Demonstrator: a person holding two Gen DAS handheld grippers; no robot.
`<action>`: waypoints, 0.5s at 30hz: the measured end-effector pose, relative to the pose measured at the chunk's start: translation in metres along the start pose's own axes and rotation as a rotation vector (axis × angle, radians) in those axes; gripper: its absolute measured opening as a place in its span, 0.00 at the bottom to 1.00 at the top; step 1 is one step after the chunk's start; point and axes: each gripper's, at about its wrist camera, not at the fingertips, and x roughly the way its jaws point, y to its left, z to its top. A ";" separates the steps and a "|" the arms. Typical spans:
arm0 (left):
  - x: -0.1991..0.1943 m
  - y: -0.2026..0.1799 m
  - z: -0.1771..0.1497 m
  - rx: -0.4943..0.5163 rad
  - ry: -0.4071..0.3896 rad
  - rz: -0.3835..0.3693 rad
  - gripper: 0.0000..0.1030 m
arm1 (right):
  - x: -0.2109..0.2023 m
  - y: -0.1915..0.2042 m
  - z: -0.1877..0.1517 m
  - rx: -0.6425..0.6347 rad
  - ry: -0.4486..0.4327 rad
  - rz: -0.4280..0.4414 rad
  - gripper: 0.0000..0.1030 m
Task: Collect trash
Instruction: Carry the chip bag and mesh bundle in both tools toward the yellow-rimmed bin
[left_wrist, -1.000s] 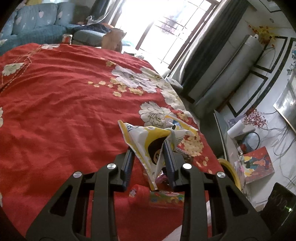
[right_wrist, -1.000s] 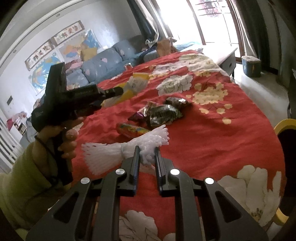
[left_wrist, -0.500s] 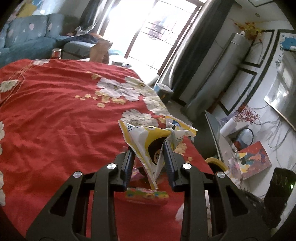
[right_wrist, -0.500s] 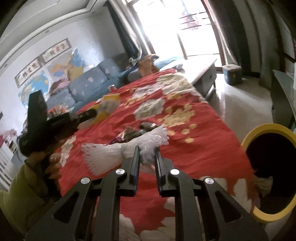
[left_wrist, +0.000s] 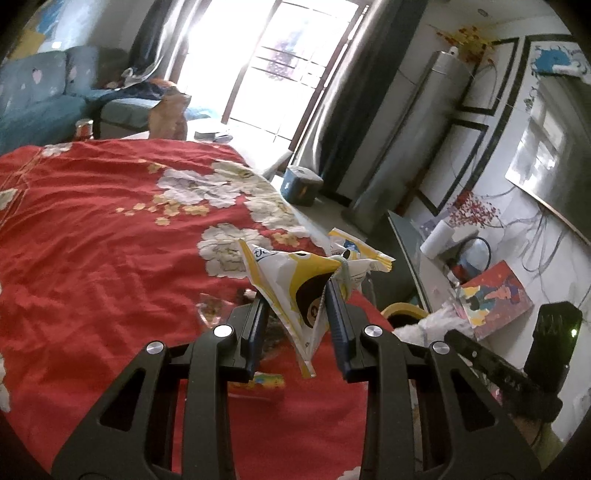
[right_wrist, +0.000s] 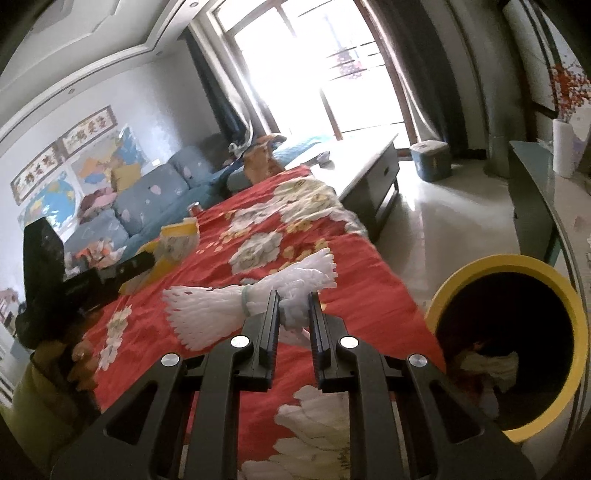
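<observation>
Yellow-rimmed bin had swung into view; the right gripper clamped white foam netting, the left gripper a yellow wrapper, both lifted off the red-clothed bench and ready for dropping.

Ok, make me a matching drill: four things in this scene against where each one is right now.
Things:
1. yellow snack bag
2. white foam net
3. yellow-rimmed bin
4. blue sofa

Places:
A. beyond the far end of the red cloth
B. in the right gripper's jaws
C. on the floor beside the red cloth
D. in the left gripper's jaws

Pairs: 1-D, 2-B, 3-C, 4-A
</observation>
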 end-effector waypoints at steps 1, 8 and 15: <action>0.001 -0.004 0.000 0.006 0.000 -0.004 0.23 | -0.002 -0.003 0.001 0.005 -0.007 -0.005 0.14; 0.002 -0.026 -0.001 0.050 0.003 -0.025 0.23 | -0.016 -0.020 0.004 0.036 -0.043 -0.044 0.14; 0.008 -0.047 -0.004 0.093 0.016 -0.042 0.23 | -0.027 -0.038 0.002 0.074 -0.070 -0.075 0.14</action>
